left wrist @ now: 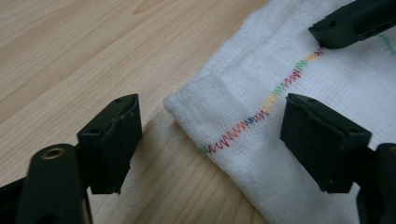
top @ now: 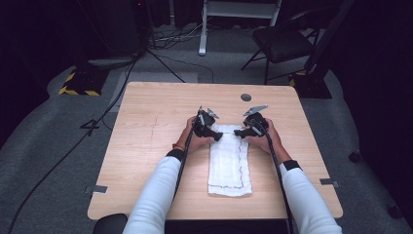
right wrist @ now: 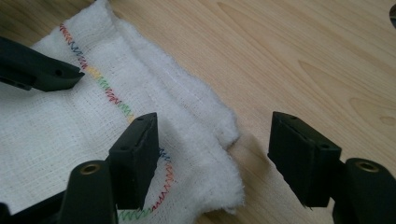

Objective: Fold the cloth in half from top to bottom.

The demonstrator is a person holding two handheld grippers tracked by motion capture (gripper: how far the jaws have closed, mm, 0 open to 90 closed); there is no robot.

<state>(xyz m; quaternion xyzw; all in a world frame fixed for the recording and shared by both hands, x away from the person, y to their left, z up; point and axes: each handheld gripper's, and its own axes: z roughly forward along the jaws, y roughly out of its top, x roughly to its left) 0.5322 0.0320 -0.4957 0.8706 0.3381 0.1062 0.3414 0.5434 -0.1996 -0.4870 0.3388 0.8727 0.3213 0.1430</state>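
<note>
A white folded cloth with multicolour zigzag stitching lies lengthwise on the wooden table. My left gripper is at the cloth's far left corner. In the left gripper view, the left gripper is open, with that corner of the cloth lying between the jaws untouched. My right gripper is at the far right corner. The right gripper is likewise open, straddling the fluffy edge of the cloth. Each gripper view shows a jaw of the other gripper over the cloth.
A dark round grommet sits in the table's far side. Beyond the table are a folding chair, a yellow-and-black striped base and cables on the grey floor. Bare wood lies to the left and right of the cloth.
</note>
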